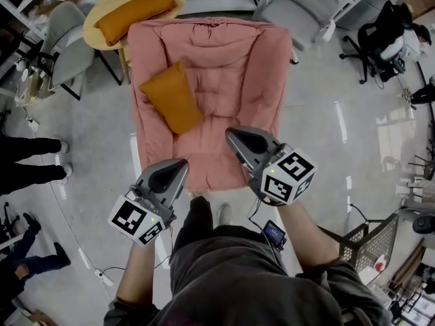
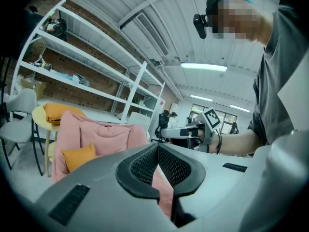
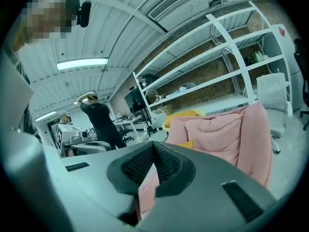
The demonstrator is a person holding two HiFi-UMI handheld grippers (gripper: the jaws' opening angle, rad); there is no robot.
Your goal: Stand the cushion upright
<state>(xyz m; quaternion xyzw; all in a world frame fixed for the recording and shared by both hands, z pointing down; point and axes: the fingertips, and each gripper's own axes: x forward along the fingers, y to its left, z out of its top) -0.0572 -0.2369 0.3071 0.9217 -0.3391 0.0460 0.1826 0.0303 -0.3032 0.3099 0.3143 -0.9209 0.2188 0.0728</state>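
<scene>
An orange cushion (image 1: 171, 97) rests on the left side of a pink padded armchair (image 1: 238, 73), leaning toward the left armrest. In the left gripper view the cushion (image 2: 79, 157) sits against the chair's left side. Only a sliver of it (image 3: 186, 143) shows in the right gripper view. My left gripper (image 1: 182, 165) hangs in front of the chair's front edge, shut and holding nothing. My right gripper (image 1: 231, 136) is over the seat's front edge, jaws closed together and empty. Both are well apart from the cushion. Each gripper's own view shows its pads (image 2: 158, 146) (image 3: 153, 144) meeting.
A second orange cushion (image 1: 134, 13) lies on a round yellow table (image 1: 95, 29) behind the armchair's left. Grey chairs (image 1: 64, 39) (image 1: 306, 5) flank the back. People's legs (image 1: 30, 158) stand at the left. A wire basket (image 1: 370, 243) is at the right, white shelving (image 2: 87, 66) beyond.
</scene>
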